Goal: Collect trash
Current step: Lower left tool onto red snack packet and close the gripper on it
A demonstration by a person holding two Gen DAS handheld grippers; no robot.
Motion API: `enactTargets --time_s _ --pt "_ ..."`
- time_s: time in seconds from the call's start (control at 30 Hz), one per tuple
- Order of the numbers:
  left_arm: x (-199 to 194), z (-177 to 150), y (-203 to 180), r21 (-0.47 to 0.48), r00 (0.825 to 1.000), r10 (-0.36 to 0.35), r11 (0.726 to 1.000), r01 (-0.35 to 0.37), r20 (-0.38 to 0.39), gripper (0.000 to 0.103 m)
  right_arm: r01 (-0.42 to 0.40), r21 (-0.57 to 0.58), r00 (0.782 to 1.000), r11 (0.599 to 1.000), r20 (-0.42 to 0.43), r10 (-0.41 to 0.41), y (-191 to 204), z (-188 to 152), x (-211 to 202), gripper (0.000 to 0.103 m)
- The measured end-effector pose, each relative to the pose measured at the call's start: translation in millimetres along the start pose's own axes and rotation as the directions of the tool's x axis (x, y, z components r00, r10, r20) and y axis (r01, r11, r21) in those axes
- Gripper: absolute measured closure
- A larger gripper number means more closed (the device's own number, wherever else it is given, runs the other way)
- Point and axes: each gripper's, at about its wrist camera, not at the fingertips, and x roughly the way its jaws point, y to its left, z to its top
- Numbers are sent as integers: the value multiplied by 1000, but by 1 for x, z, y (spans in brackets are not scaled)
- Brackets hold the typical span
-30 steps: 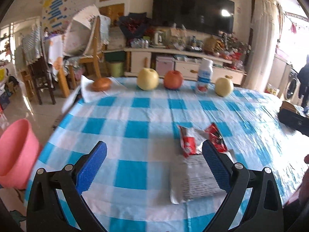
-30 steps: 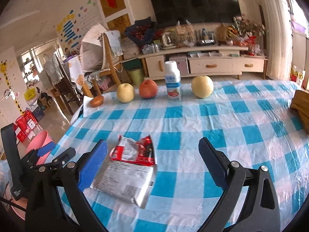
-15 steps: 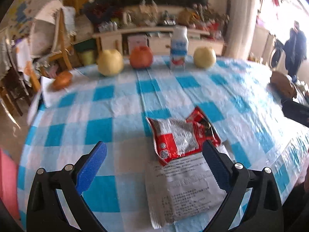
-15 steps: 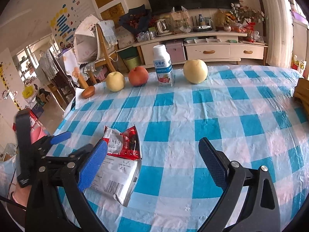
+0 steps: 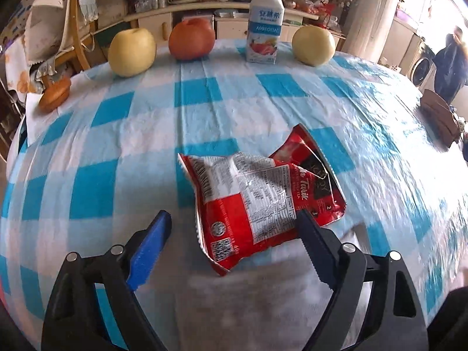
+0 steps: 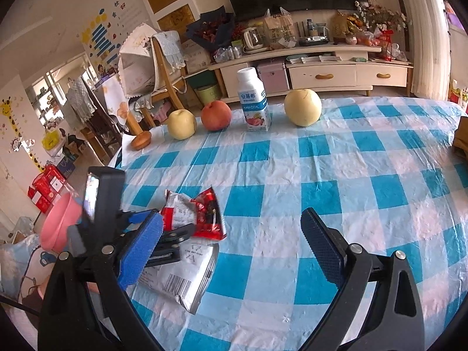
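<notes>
- Your left claw point(image 5: 231, 231) has come down and forward over the last second: the red wrapper point(image 5: 257, 201), then ahead of its fingers, now lies partly between them, its near corner in the gap.
- That claw is spread wide, clamped on nothing. The wrapper lies crumpled on the checked surface point(image 5: 122, 134), overlapping the silver packet point(image 6: 181, 275) beneath it.
- Your right claw point(image 6: 231, 242) is also wide apart and holds nothing, hanging over bare cloth to the right of both pieces.
- So the reach looks nearly finished; closing on the red wrapper is the likely next step. Neither of the 2 pieces is collected yet.
- The pink bin point(image 6: 60, 225) waits off the surface's left edge.
</notes>
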Motion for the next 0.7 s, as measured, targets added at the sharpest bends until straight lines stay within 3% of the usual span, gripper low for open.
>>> enactTargets --time_s 0.1,0.2,0.27,0.37,0.43,0.63,0.7 --pt "3 5 -9 15 1000 -14 1000 14 7 20 -4 2 1000 1000 -3 4 -1 0 1 7" --pt "-6 10 -15 121 1000 -19 992 19 3 21 -2 -8 1000 1000 -13 2 -1 0 1 7" --pt "-17 11 -20 255 1000 -8 967 2 22 20 -7 -7 1000 1000 -13 7 -2 0 1 7" --pt "-25 12 -21 383 998 33 922 -53 59 20 -24 7 1000 1000 -6 24 -4 1 0 7" --pt "-23 15 -19 415 998 27 908 -48 55 20 -43 16 999 999 -11 44 -4 0 0 7" --pt "-3 22 -24 471 998 -53 880 57 -22 20 -59 10 998 998 -23 59 -1 -3 1 7" --pt "2 25 -26 485 998 -58 872 58 -15 16 -67 11 997 998 -23 67 0 -2 2 7"
